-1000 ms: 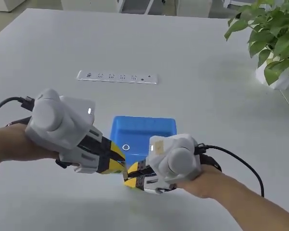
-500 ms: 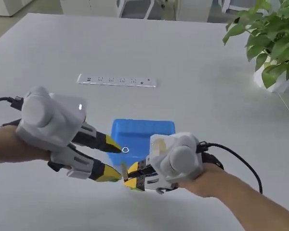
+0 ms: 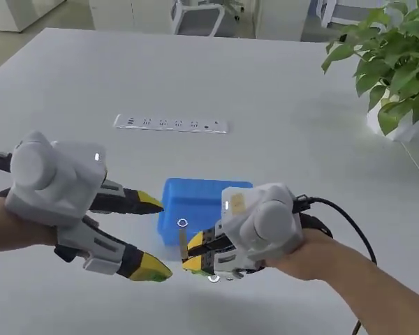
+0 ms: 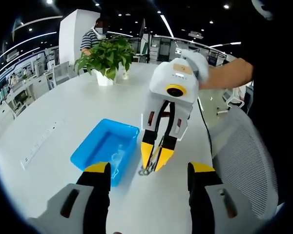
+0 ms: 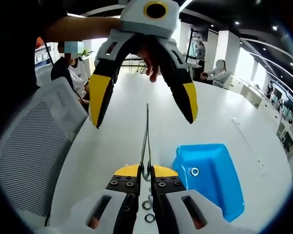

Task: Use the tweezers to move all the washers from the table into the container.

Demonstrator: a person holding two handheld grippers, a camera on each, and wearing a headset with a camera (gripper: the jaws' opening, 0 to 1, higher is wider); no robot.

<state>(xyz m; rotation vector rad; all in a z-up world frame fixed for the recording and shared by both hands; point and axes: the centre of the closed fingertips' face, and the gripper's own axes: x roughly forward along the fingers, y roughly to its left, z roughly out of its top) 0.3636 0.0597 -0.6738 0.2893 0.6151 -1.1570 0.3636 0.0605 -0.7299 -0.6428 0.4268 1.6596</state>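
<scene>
My right gripper point(image 5: 146, 171) is shut on thin metal tweezers point(image 5: 145, 131), which stick out forward past its yellow tips. Three small washers point(image 5: 148, 206) lie on the white table just under its jaws, also seen as washers point(image 3: 221, 278) beneath the right gripper point(image 3: 193, 255). The blue container point(image 3: 204, 197) stands just behind, with one washer point(image 3: 182, 223) inside it. My left gripper point(image 3: 155, 237) faces the right one from the left, jaws spread wide and holding nothing. The left gripper point(image 5: 144, 105) hangs open beyond the tweezers' tips.
A white power strip point(image 3: 171, 124) lies further back on the table point(image 3: 279, 105). A potted plant point(image 3: 394, 63) stands at the far right edge. A mesh chair point(image 5: 34, 146) stands by the table, and people sit in the background.
My left gripper has opened its jaws wide and drawn back to the left, away from the right gripper's tips. The right gripper stays shut on the tweezers by the container.
</scene>
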